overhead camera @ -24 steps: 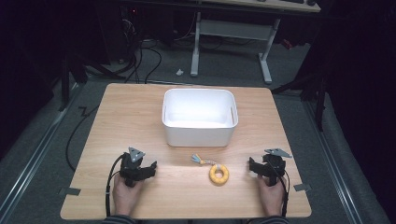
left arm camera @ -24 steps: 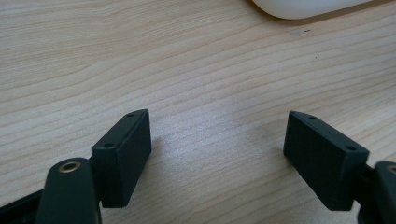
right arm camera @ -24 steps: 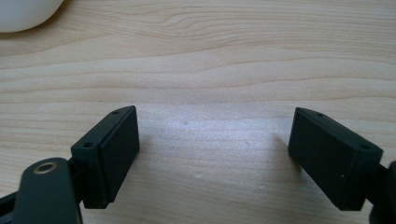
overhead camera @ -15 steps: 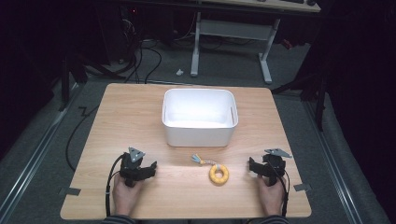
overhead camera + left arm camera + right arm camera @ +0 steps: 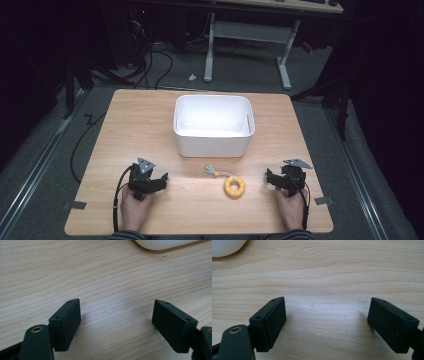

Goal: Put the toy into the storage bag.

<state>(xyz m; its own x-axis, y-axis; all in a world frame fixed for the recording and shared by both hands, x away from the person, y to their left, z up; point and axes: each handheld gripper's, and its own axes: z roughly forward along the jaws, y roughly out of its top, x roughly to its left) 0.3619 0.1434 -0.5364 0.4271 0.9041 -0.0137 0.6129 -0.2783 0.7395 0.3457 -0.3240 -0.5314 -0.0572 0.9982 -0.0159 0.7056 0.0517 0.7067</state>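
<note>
A white rectangular bin (image 5: 213, 125) stands at the middle of the wooden table (image 5: 135, 120). In front of it lies a yellow ring (image 5: 234, 186) with a small striped tag (image 5: 214, 172) on a cord. My left gripper (image 5: 156, 181) rests on the table at the front left, held by a hand, open, with bare wood between its jaws (image 5: 116, 320). At the front right my right gripper (image 5: 272, 178) rests the same way, open, nothing between its jaws (image 5: 327, 320). The ring lies between the two grippers, nearer the right one.
The bin's rounded corner (image 5: 160, 243) shows at the top of the left gripper view, and its other corner (image 5: 224, 247) at the top left of the right gripper view. Cables (image 5: 150, 60) and a desk frame (image 5: 250, 35) stand on the floor beyond the table.
</note>
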